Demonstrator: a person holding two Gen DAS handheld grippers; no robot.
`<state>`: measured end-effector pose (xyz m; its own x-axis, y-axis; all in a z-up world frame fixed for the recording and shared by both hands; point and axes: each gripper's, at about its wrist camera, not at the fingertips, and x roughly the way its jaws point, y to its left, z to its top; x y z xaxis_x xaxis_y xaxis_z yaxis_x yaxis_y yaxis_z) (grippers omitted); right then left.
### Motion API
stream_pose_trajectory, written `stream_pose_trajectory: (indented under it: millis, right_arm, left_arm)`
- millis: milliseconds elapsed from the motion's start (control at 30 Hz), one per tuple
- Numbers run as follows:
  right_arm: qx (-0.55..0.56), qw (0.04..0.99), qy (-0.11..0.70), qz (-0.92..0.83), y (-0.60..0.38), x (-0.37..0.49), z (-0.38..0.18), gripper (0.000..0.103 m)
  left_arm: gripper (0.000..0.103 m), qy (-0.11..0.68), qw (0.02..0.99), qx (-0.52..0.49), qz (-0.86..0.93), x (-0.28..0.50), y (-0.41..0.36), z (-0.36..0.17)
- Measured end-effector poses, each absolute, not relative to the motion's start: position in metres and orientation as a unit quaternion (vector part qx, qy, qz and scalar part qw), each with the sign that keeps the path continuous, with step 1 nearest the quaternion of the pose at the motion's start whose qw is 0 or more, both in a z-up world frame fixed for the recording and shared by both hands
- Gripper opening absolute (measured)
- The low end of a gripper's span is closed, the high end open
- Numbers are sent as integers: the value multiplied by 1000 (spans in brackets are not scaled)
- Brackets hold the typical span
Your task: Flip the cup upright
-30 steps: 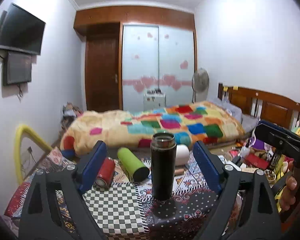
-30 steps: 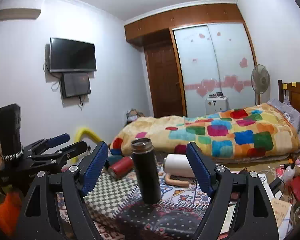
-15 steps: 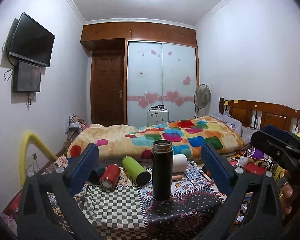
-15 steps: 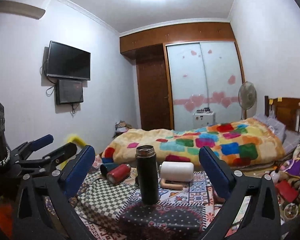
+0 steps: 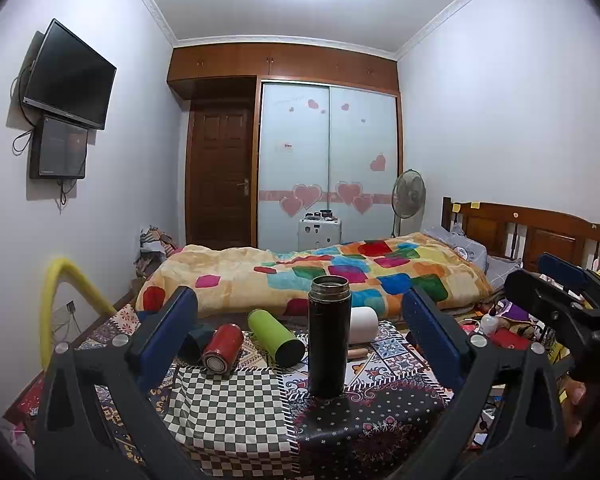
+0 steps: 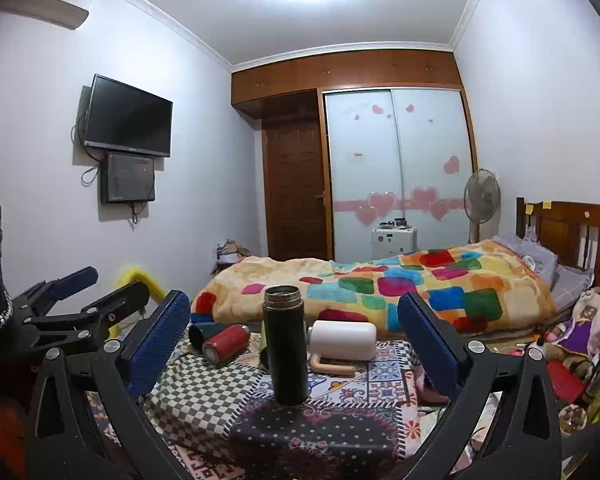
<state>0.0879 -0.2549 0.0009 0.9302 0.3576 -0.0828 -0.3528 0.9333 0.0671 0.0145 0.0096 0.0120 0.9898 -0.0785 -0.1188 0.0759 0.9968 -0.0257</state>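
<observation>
A tall black flask cup (image 5: 328, 336) stands upright on the patchwork table cloth (image 5: 228, 412); it also shows in the right wrist view (image 6: 286, 344). My left gripper (image 5: 300, 340) is open and empty, pulled back from the cup, which sits between its blue pads. My right gripper (image 6: 294, 340) is open and empty too, also back from the cup. Each gripper shows at the edge of the other's view: the right one (image 5: 560, 300) and the left one (image 6: 80, 300).
Behind the black cup lie a red cup (image 5: 223, 347), a green cup (image 5: 276, 338), a dark teal cup (image 5: 198, 340) and a white mug (image 6: 342, 340) on their sides. A bed with a patchwork blanket (image 5: 340, 276) stands beyond the table. Clutter (image 6: 572, 344) lies at the right.
Both grippers have drawn back and up from the upright black cup, and their jaws have spread wider. The cup has stayed where it stands.
</observation>
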Motion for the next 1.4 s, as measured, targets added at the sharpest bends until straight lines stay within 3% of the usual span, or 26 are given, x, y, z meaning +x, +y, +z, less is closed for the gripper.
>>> stream_pose_trajectory:
  millis: [1400]
  right_arm:
    - [24,984,45,168,-256,83,5,103]
  left_arm:
    - [103,54,998,-8,-40,12,1,12]
